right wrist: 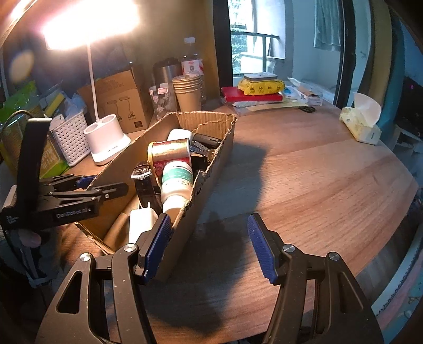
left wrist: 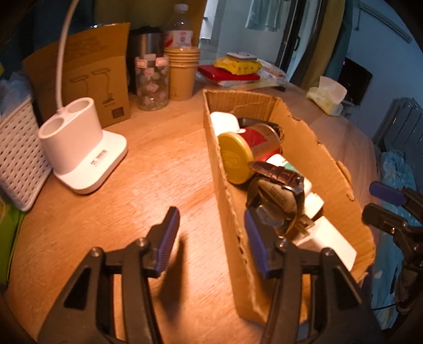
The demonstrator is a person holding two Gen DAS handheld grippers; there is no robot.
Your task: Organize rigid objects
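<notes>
The left gripper (left wrist: 211, 238) stood wide open and held nothing, its spread fingers straddling the near wall of the cardboard box (left wrist: 312, 137); the right gripper (right wrist: 208, 246) was equally open and empty, its left finger just beside the box's outer wall. Only the right wrist view showed the lit lamp head (right wrist: 90, 23) and the white bottle with a green label (right wrist: 175, 182). In the box lay a yellow-lidded can (left wrist: 238, 158), a wristwatch (left wrist: 280, 193) just beyond the left gripper's right finger, and a white charger (right wrist: 141, 221).
</notes>
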